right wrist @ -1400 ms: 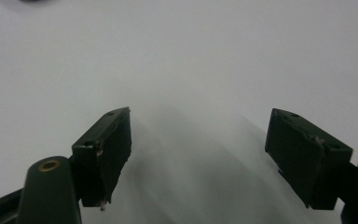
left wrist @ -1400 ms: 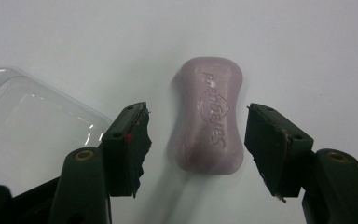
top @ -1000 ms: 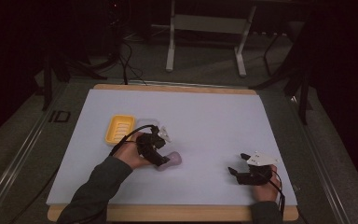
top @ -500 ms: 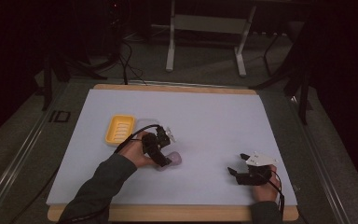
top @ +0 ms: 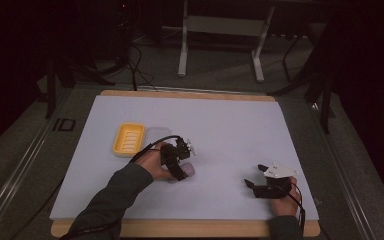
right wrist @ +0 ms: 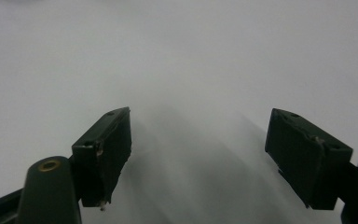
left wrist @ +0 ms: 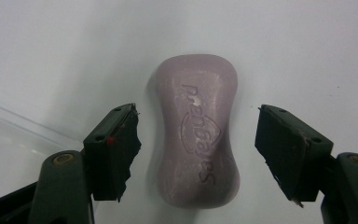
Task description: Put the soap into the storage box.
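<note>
left gripper (left wrist: 198, 140) jaws spread wide either side of pink soap bar (left wrist: 198, 140), not touching; right gripper (right wrist: 198, 154) jaws apart over bare white mat (right wrist: 191, 56).

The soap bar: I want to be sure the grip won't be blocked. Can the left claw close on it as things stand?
Probably yes. The left claw is open, its jaws on either side of the soap bar with a gap on each side, and nothing lies between them.
</note>
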